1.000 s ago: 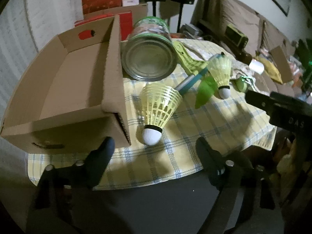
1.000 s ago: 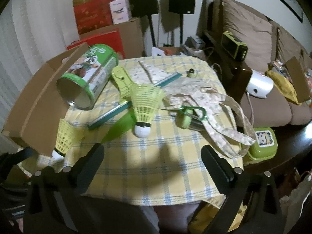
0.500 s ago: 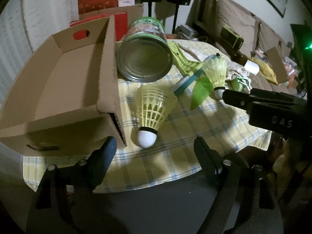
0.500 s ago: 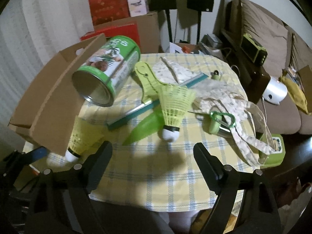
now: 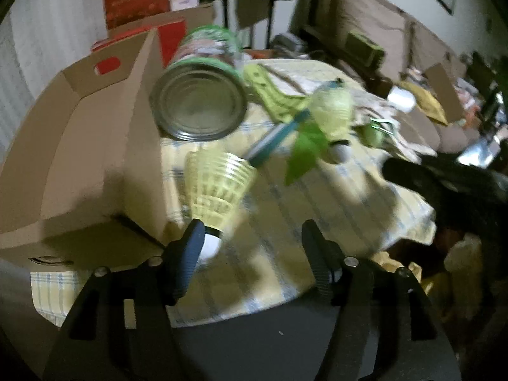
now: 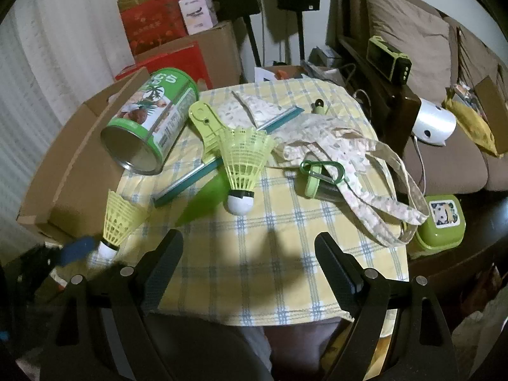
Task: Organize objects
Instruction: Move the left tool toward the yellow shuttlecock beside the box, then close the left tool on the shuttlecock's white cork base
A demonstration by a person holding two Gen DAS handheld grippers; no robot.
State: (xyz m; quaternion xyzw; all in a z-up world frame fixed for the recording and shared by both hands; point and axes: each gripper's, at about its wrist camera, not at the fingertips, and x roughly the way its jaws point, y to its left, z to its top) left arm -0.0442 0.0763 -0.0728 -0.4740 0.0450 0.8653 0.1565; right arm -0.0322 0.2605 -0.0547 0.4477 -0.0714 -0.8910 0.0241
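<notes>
The left hand-held gripper [image 5: 250,235] is spread apart, its left finger just beside the white cork of the near shuttlecock [image 5: 217,187], possibly touching; blur hides it. The cardboard box [image 5: 73,146] lies to its left. The right hand-held gripper [image 6: 249,246] stands apart, with the second shuttlecock [image 6: 243,165] ahead on the desk [image 6: 285,254].

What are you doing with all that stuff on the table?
Tidying up. The left gripper is open and right at the cork tip of a yellow shuttlecock that lies beside the cardboard box, which is open. It has not closed on it yet. The right gripper is open too and holds nothing; it faces a second shuttlecock. A green can lies on its side against the box.
</notes>
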